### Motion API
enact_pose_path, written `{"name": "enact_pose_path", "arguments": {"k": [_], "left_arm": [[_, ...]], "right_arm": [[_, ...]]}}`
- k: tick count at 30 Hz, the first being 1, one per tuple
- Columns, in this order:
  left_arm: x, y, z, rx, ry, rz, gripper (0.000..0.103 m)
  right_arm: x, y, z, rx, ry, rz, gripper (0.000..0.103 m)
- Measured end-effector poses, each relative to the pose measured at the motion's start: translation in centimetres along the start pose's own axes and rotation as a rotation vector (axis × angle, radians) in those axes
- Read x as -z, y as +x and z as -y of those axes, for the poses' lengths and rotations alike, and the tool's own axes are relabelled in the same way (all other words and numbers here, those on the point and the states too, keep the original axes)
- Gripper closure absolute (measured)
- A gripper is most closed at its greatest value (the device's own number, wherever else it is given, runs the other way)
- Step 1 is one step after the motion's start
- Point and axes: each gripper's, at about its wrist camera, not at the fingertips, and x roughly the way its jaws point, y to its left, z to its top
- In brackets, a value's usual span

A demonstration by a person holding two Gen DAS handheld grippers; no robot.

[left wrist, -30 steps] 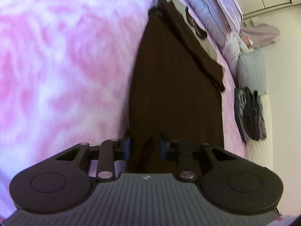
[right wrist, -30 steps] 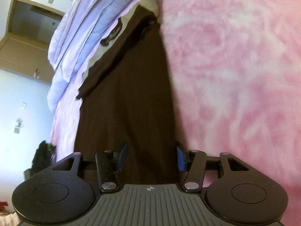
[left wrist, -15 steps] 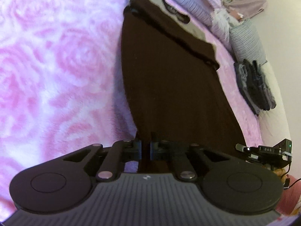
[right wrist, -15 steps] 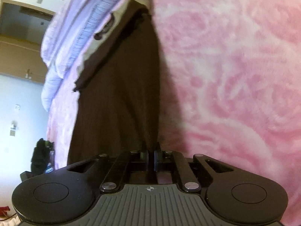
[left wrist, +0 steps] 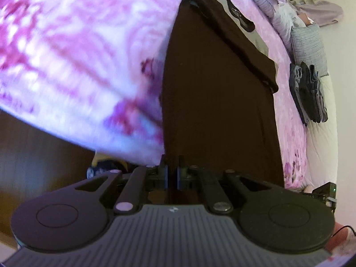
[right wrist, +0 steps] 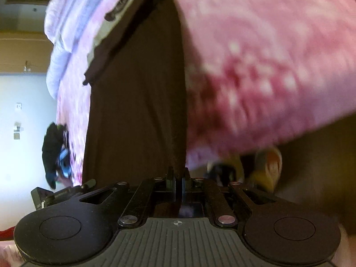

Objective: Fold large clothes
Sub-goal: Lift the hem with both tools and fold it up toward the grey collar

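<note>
With both the left gripper (left wrist: pixel 172 174) and right gripper (right wrist: pixel 178 179) clamped on the brown garment's (left wrist: pixel 218 102) near hem, they should lift evenly, keeping the cloth ahead taut.

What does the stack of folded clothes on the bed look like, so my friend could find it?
Start at the bed with the pink rose blanket. Past the long brown garment, near the grey pillow, stands the stack of folded clothes. It is dark grey and black, neatly layered, unlike the spread-out brown garment.
</note>
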Motion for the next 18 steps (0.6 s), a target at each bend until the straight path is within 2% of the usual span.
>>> {"name": "enact_pose_path", "arguments": {"k": [4, 9, 14, 17, 18], "left_arm": [[-1.7, -1.1, 1.8, 0.053, 0.009, 0.050, 0.099], [-7.3, -2.4, 5.8, 0.158, 0.091, 0.170, 0.099], [-17.3, -0.7, 9.8, 0.238, 0.136, 0.277, 0.099], [-24.1, 1.8, 11.4, 0.236, 0.079, 0.310, 0.096], [-26.1, 2.8, 11.8, 0.220, 0.058, 0.327, 0.092]], "right_arm": [[-1.1, -1.3, -1.2, -0.030, -0.015, 0.016, 0.102], [-6.5, -3.5, -5.5, -0.091, -0.109, 0.112, 0.102], [-15.5, -4.6, -10.4, -0.138, -0.155, 0.266, 0.102], [-22.0, -3.9, -12.5, -0.151, -0.132, 0.334, 0.102], [-24.1, -3.3, -12.9, -0.158, -0.117, 0.352, 0.101]]}}
